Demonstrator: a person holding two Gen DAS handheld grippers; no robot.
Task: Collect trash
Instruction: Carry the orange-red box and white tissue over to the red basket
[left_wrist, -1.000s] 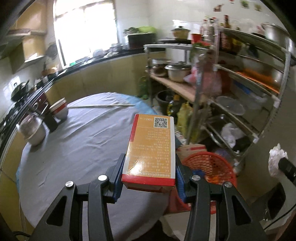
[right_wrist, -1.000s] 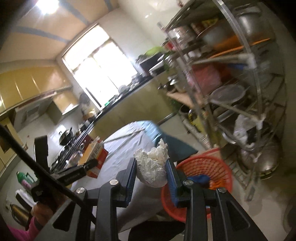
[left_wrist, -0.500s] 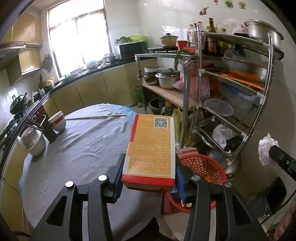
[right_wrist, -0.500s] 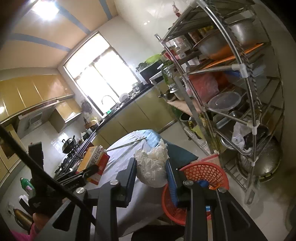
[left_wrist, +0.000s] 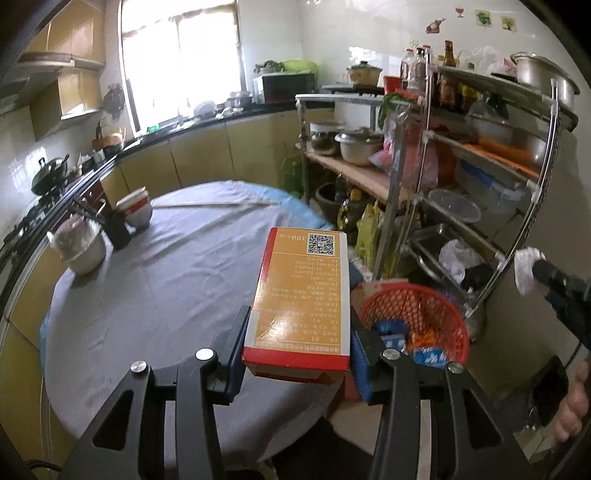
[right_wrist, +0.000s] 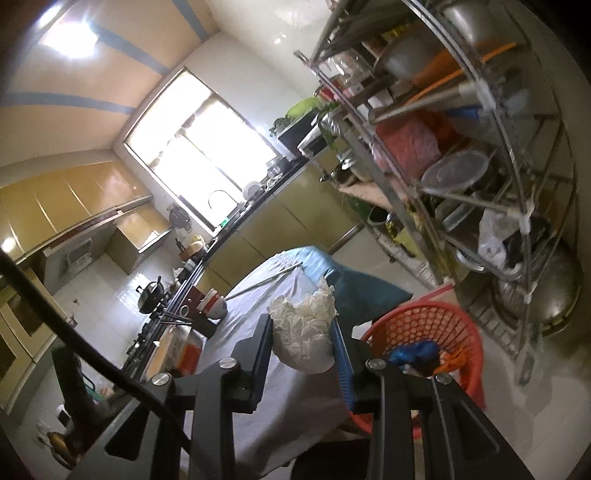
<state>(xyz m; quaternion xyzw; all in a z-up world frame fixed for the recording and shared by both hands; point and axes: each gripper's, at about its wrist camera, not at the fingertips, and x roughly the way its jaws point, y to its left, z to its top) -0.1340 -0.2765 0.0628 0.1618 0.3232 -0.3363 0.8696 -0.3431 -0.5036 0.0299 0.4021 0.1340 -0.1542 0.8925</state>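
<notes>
both tools loaded, heading for the basket

i am carrying trash in both hands. my left tool (left_wrist: 297, 345) is clamping an orange and red carton (left_wrist: 303, 295) by its long sides, holding it out flat over the edge of the round table (left_wrist: 155, 280). my right tool (right_wrist: 301, 356) is pinching a crumpled white tissue wad (right_wrist: 304, 328) between its blue pads.

i judge that the pick-up step is done for these two pieces and that i am now carrying them to the red mesh basket (left_wrist: 413, 314), which is standing on the floor just beside the table and below the metal rack (left_wrist: 480, 177). it is already holding some wrappers. the next move calls for getting each tool above the basket's mouth before letting go; the carton is long, so i would tip it nose-down or it may catch on the rim.

the left view is showing what the right cannot: the right tool's tip with the tissue off at the edge, near the rack, and the bowls (left_wrist: 135, 208) left on the far side of the table. the right view, rolled over, is showing the basket (right_wrist: 424, 332) just to the right of the tissue, and the carton only as an orange blur low on the left.
</notes>
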